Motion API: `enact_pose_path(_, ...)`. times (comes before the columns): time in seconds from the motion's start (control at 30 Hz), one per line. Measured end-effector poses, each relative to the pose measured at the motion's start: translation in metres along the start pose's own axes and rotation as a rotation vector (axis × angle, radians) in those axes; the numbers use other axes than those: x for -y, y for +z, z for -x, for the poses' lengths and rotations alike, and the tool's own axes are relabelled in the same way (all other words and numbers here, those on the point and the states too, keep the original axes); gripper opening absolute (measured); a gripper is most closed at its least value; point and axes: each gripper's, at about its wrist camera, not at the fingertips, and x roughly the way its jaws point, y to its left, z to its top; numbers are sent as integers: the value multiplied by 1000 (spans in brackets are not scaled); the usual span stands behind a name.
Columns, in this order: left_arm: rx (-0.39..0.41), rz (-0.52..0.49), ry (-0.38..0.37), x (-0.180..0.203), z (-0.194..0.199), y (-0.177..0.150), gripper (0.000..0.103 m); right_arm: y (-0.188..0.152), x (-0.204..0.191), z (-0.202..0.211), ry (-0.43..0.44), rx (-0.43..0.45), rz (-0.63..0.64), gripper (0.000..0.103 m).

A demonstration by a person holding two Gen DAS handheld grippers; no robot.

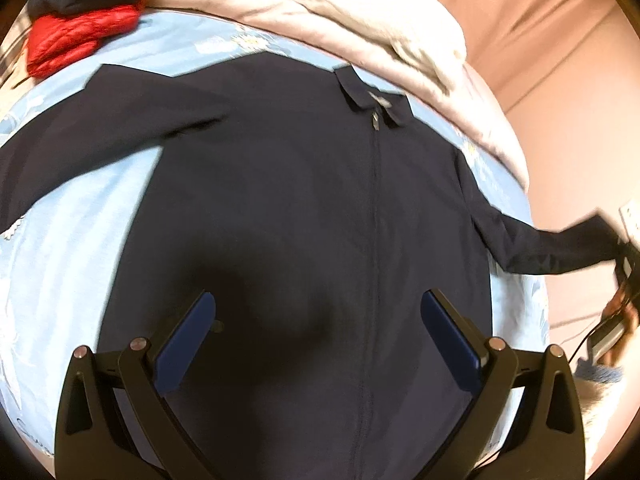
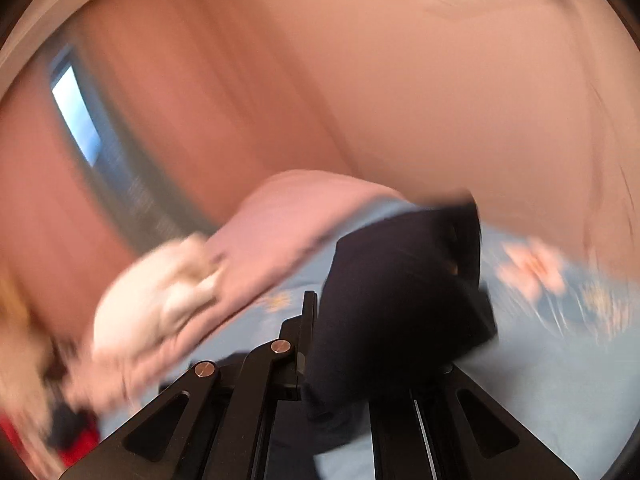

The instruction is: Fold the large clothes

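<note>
Red garment [image 1: 76, 42], pink quilt [image 1: 360, 20] beside jacket [image 1: 300, 184]

Left gripper [image 1: 320, 312] held above the navy jacket [image 1: 280, 184], fingers spread wide, blue pads [image 1: 188, 336] facing inward, nothing between them. Right gripper [image 2: 360, 344] seen in its own blurred wrist view with fingers drawn close together, clamped on the dark jacket sleeve [image 2: 400, 280]; same gripper visible at far right edge of left wrist view [image 1: 624, 264], gripped by a hand [image 1: 622, 308], sleeve end stretched toward it.
</note>
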Motion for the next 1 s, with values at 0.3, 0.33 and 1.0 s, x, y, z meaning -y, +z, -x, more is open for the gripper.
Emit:
enact_pose_path(0.3,61,127,64,-79,35,3,103,-126,-269,-33,171,-169,645,7)
enact_pose_path(0.33,63,147,77,-89,35,4,103,-162,-294,-40,193,-204,721,7)
enact_pose_path(1.0,38,112,-219,-42,-33,65,103,-163,-174,-21,516,-520,510,82)
